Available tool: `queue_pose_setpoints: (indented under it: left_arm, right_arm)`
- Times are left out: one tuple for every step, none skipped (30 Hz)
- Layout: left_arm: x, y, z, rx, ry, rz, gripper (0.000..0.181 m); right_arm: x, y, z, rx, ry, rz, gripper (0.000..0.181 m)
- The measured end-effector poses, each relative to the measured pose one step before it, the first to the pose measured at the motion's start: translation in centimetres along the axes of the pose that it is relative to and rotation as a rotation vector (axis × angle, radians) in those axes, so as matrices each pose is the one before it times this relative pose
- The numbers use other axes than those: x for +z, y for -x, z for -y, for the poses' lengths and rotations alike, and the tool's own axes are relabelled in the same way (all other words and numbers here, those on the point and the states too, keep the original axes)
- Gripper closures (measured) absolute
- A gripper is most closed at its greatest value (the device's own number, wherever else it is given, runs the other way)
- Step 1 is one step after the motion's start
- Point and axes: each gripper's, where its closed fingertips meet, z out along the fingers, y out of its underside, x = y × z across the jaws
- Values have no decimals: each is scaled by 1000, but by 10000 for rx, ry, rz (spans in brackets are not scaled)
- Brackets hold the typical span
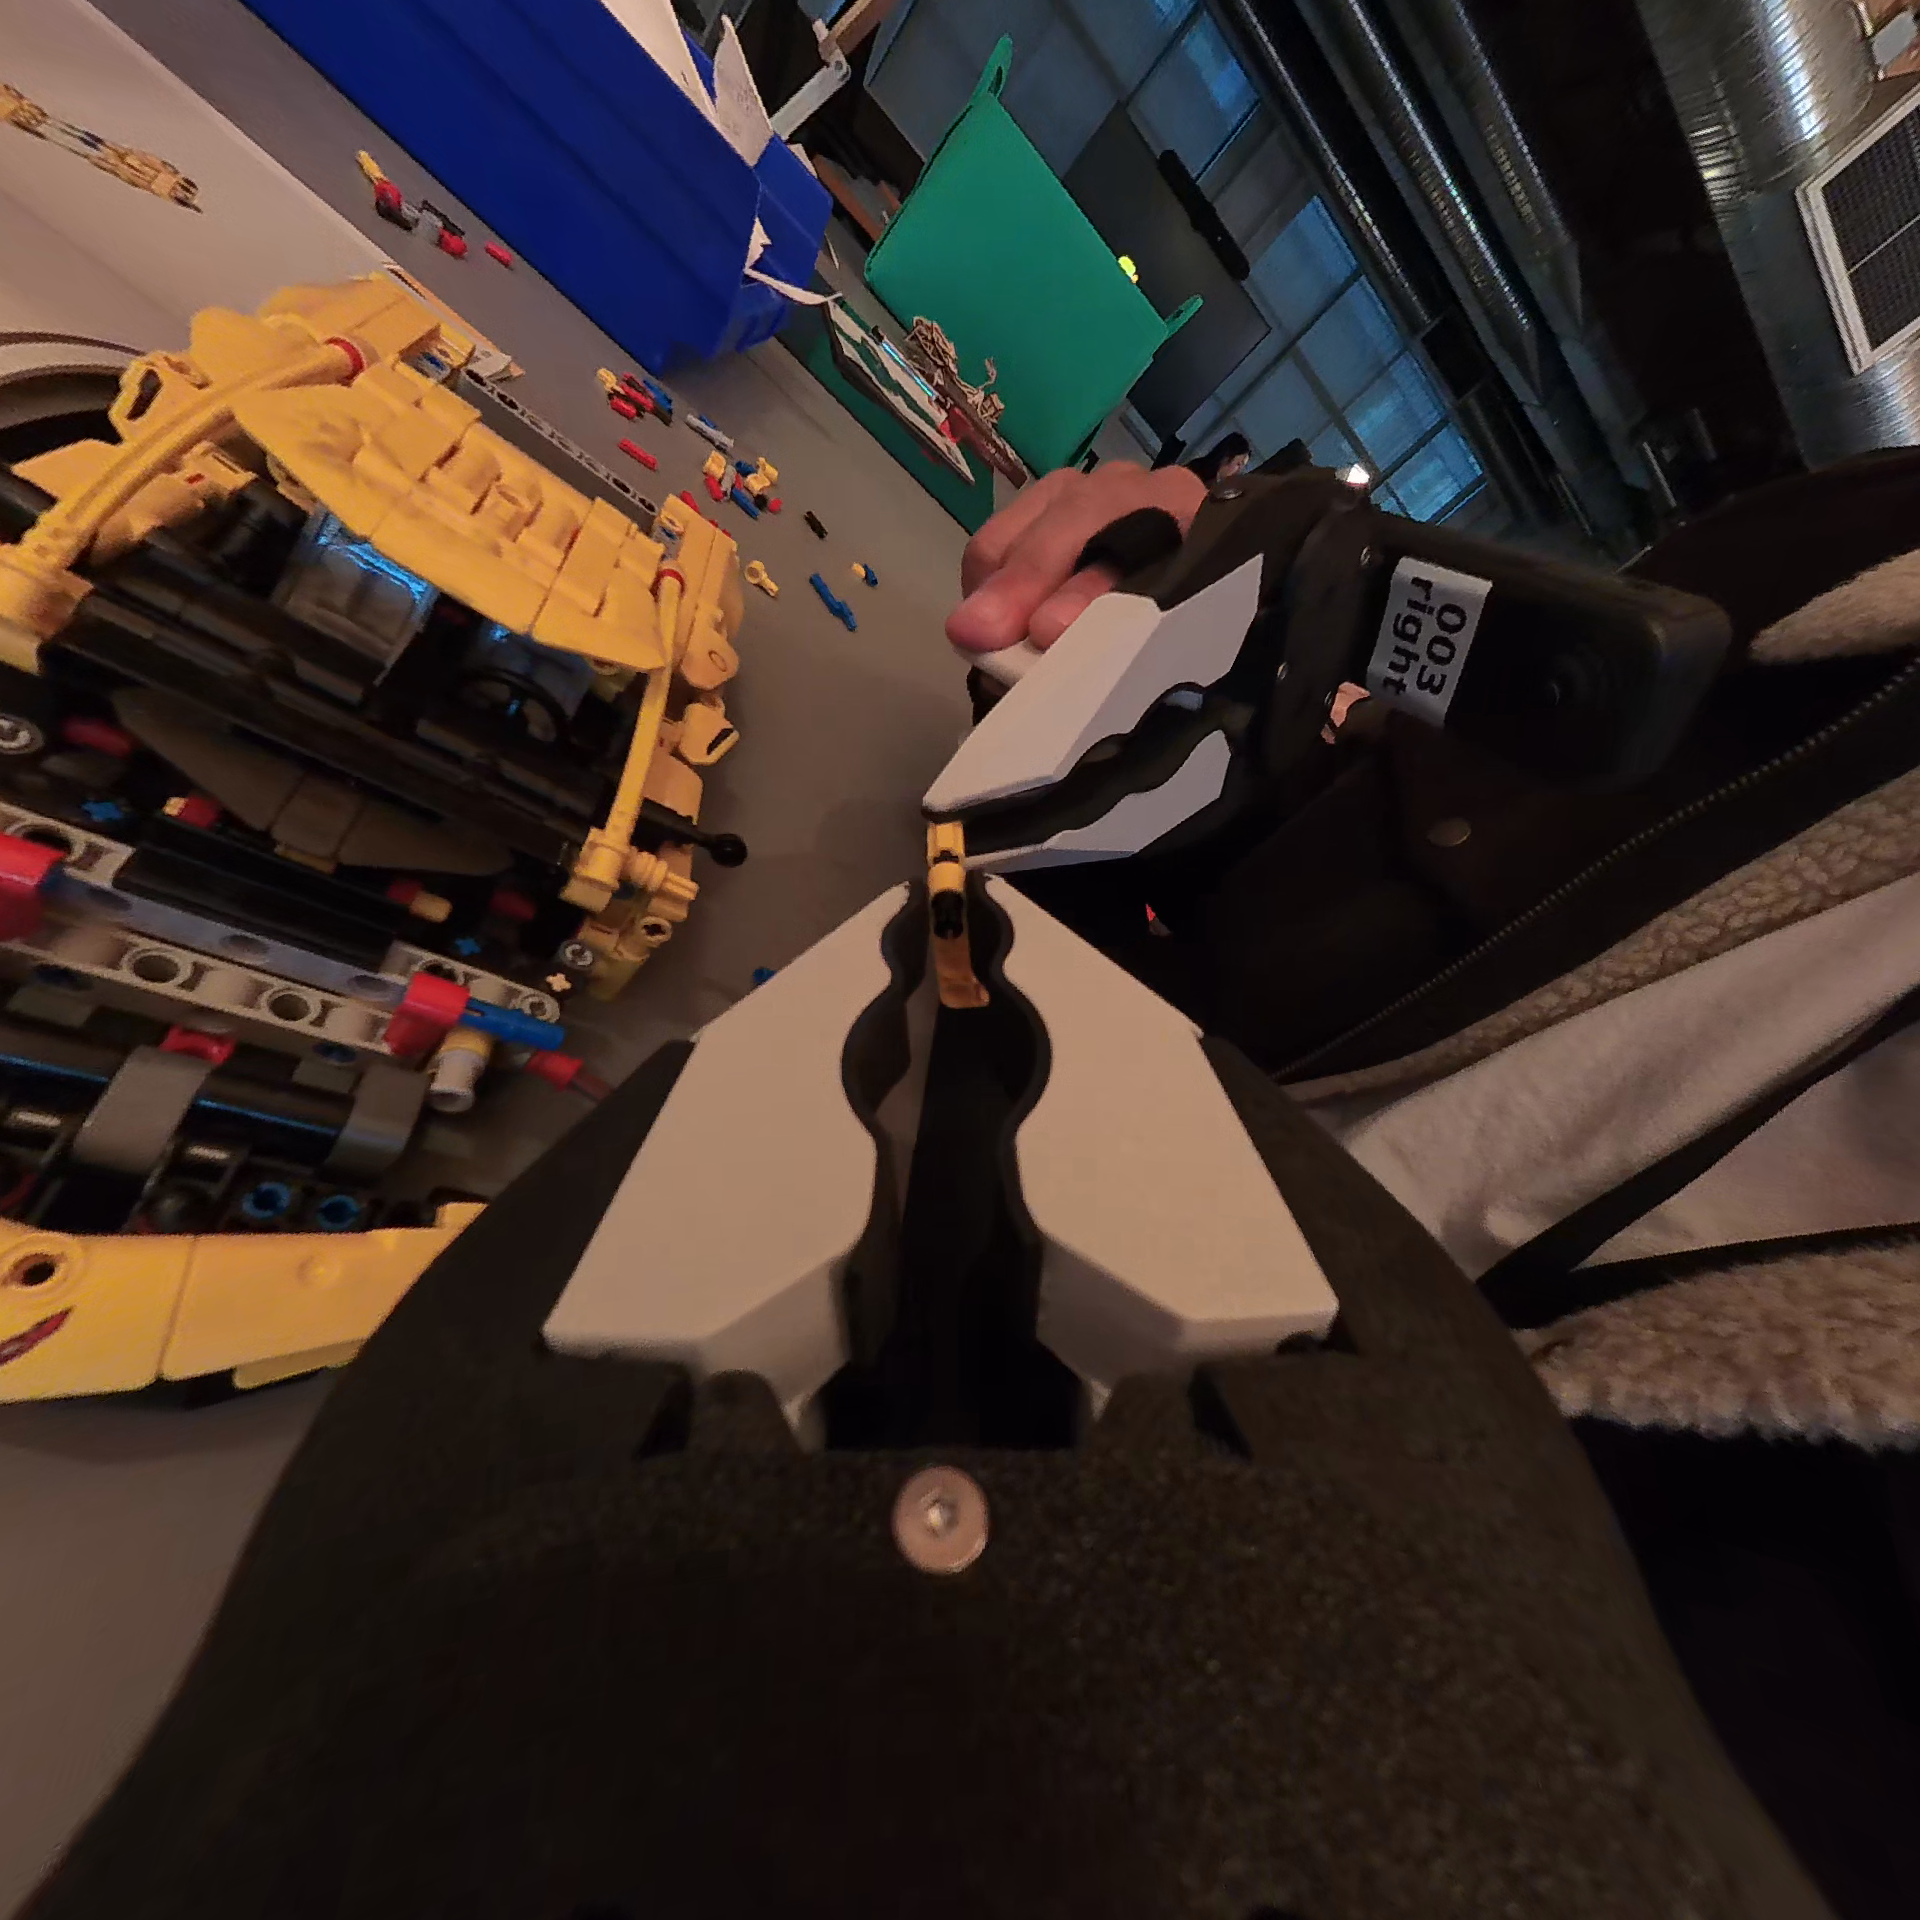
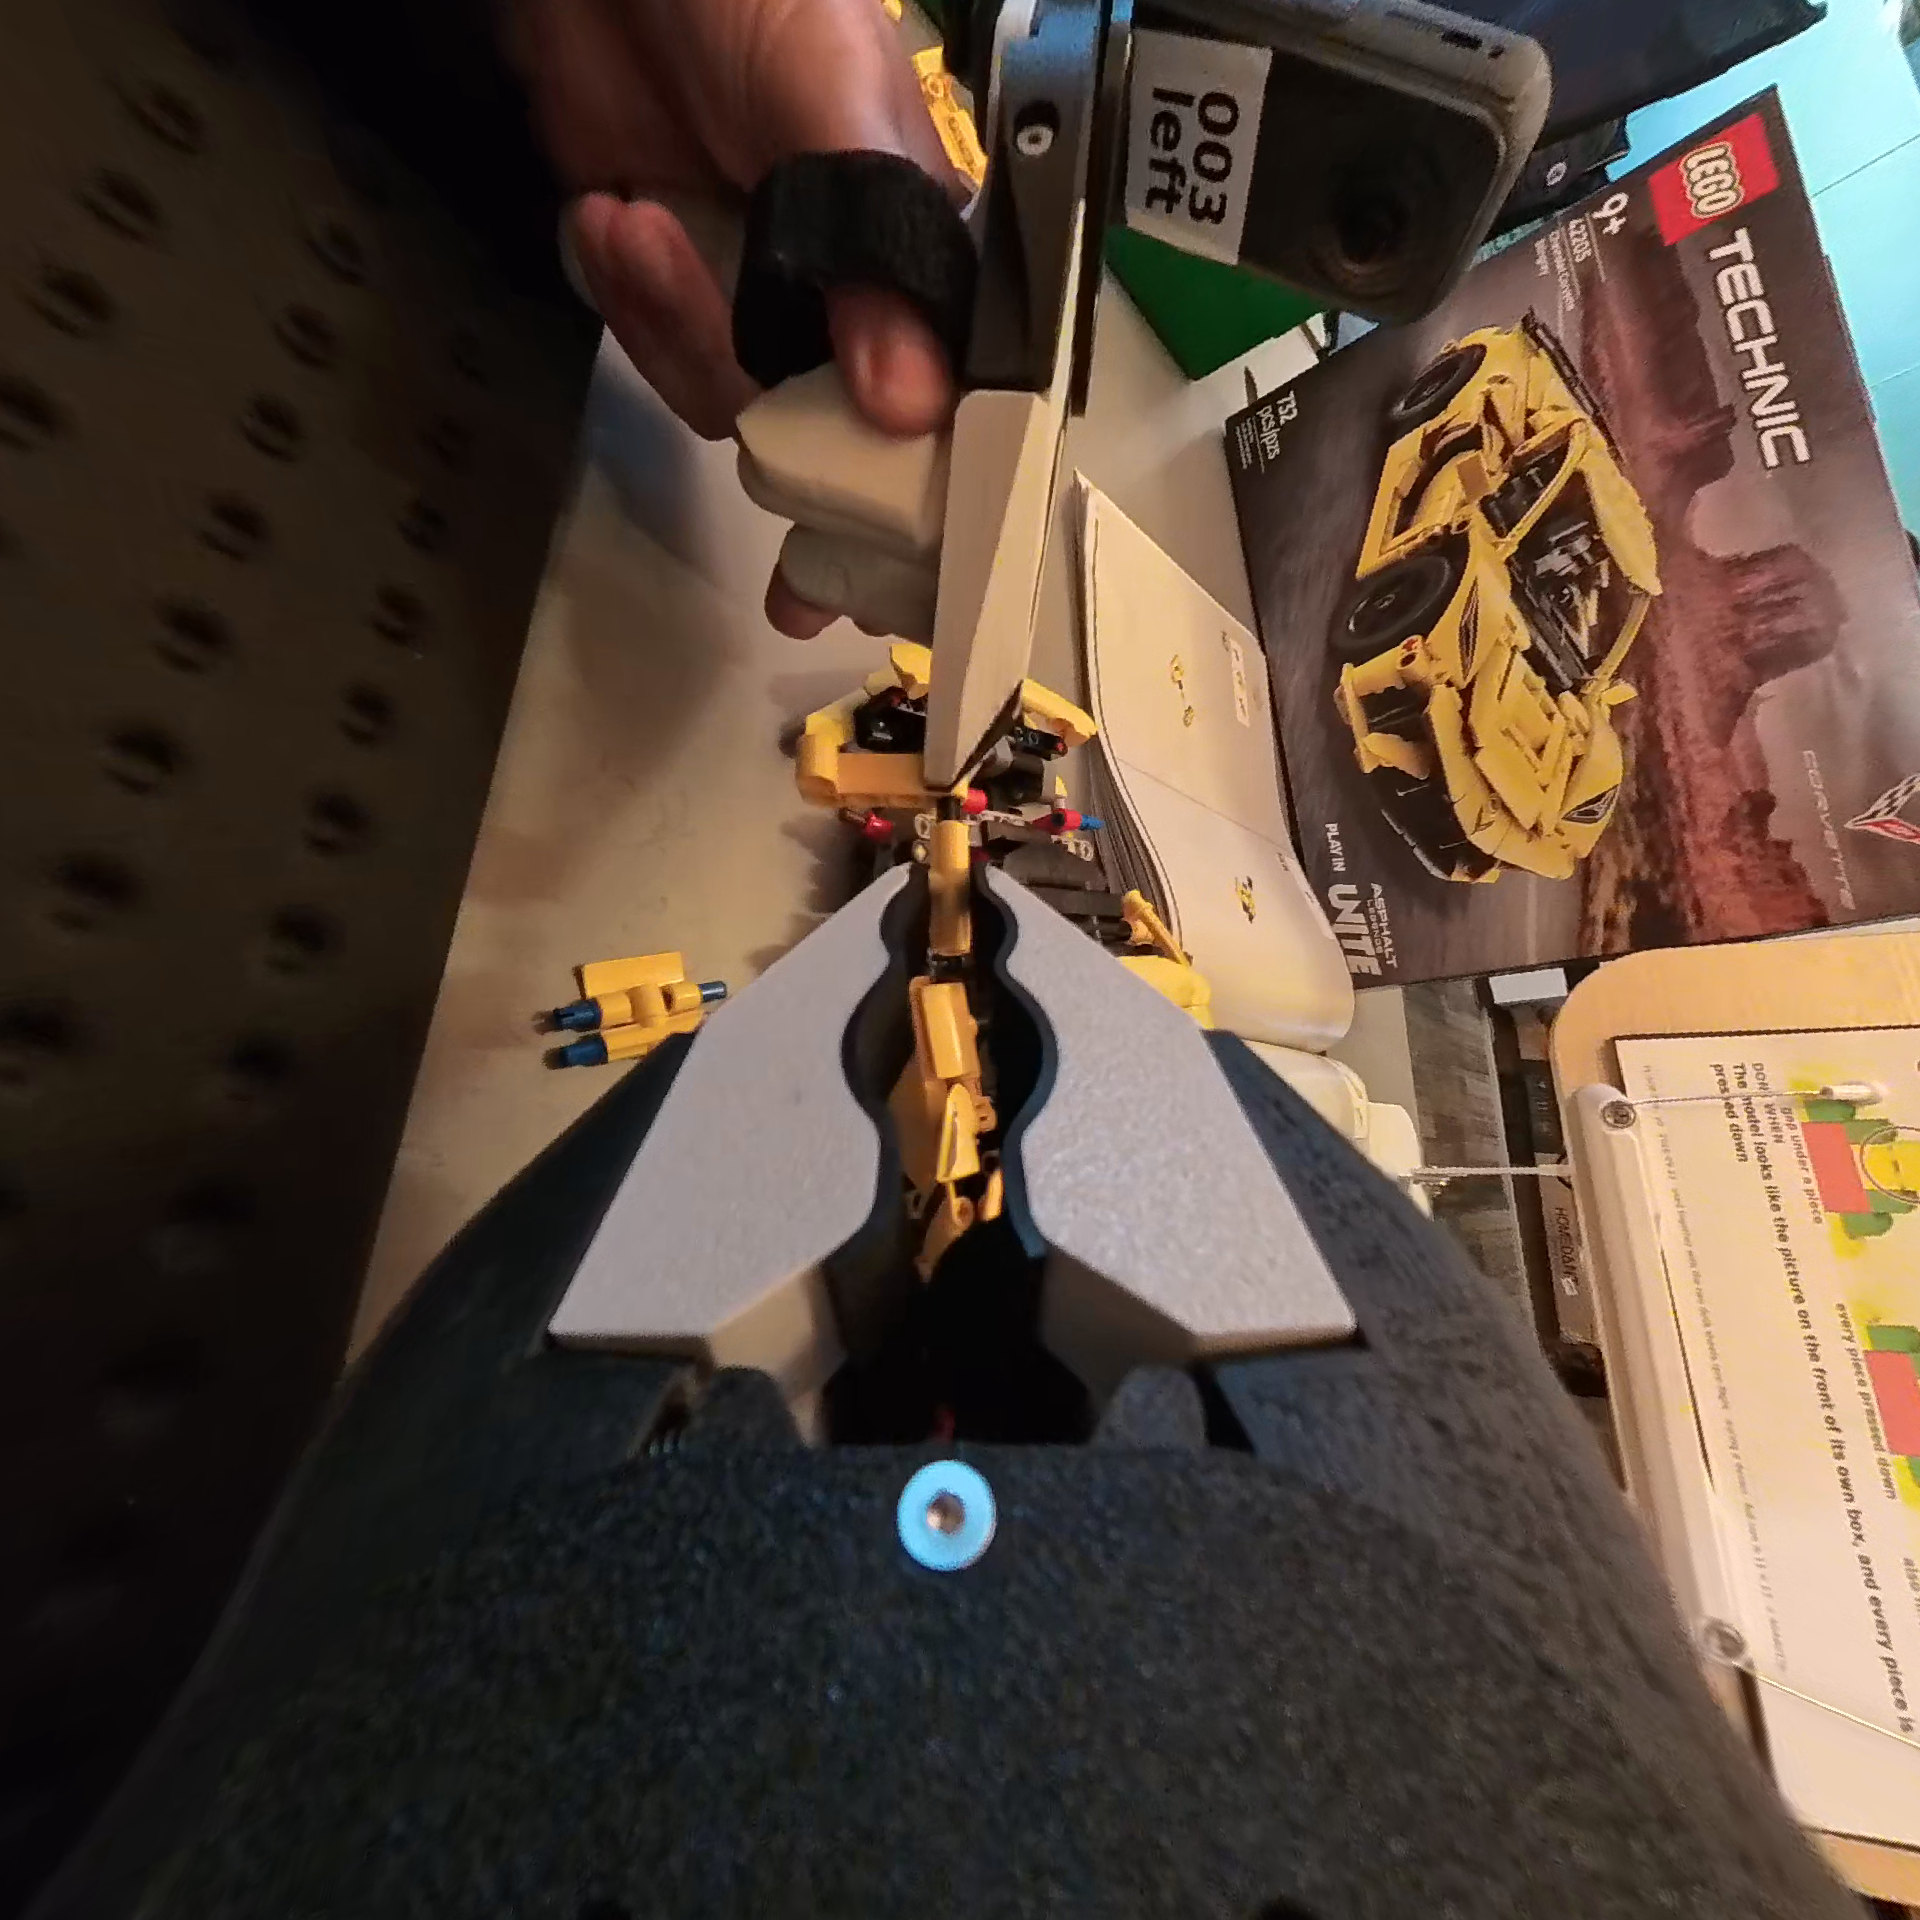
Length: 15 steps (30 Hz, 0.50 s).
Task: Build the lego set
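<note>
Both tongs meet tip to tip on one small yellow lego piece [image 1: 948, 914], held up in the air beside the half-built yellow car [image 1: 343, 644]. Left gripper [image 1: 948, 902] is clamped on one end of the piece; right gripper [image 1: 961, 836] pinches the other end, its white fingers [image 1: 1049, 717] closed down on it. From the right wrist cam, right gripper [image 2: 948, 883] is squeezed tight on the yellow piece [image 2: 948, 914], w/ the left gripper [image 2: 951, 784] coming down onto it from above, jaws together. A hand [image 2: 748, 270] w/ a black finger strap works the left tool's trigger.

Car sits on the grey table [image 1: 862, 727], just beside the tongs. Loose red, blue & yellow bits [image 1: 727, 468] lie scattered past the car's far side. A small yellow sub-assembly w/ blue pins [image 2: 634, 1008] rests near the car. Open instruction booklet [image 2: 1174, 727] lies next to the car, set box [image 2: 1579, 540] beyond that. Blue bins [image 1: 582, 156] stand well behind the car.
</note>
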Motion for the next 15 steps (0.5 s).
queue_pose_setpoints:
  left_arm:
    - [5, -11, -7, -30, -2, -27, 175]
    - [7, -37, 16, -40, -15, -44, 175]
    - [-12, -48, 42, -48, -29, -57, 175]
    - [-9, -41, 32, -55, -23, -57, 175]
    - [15, -18, 0, -55, -6, -40, 175]
    - [-5, 5, -6, -34, 1, -18, 175]
    - [-2, 0, -10, -18, 4, -8, 175]
    - [7, 13, -4, 3, 9, 13, 175]
    - [9, 2, -29, 10, 17, 13, 174]
    - [27, -1, -49, 22, 31, 18, 174]
    - [33, 26, -56, 58, 46, 63, 174]
    - [34, 27, -78, 35, 51, 36, 174]
    - [-5, -5, -61, -30, 42, -25, 174]
    - [-26, -40, -4, -37, 1, -53, 175]
    - [22, -70, -62, -3, 40, -49, 175]
  right_arm:
    - [-8, 26, 5, 119, -59, 38, 175]
    - [-31, -15, 20, 127, -88, 30, 175]
    - [-25, -31, 43, 108, -106, 9, 175]
    - [-25, -14, 37, 140, -83, 11, 175]
    - [-13, 8, 8, 159, -35, 29, 175]
    - [6, 9, -15, 83, -21, 21, 175]
    - [6, 7, 4, 8, -25, 4, 175]
    - [7, 0, -8, 7, -5, 8, 175]
    - [-3, 24, -13, 31, 8, 27, 175]
    - [-10, 27, -5, 42, -7, 44, 175]
    - [8, 39, -43, 44, 15, 42, 175]
    - [18, 43, -31, 26, 4, 24, 175]
    - [17, 76, 13, 95, -10, 35, 175]
    - [13, 43, 70, 100, -42, -2, 175]
    - [-15, 71, 78, 24, -66, 16, 176]
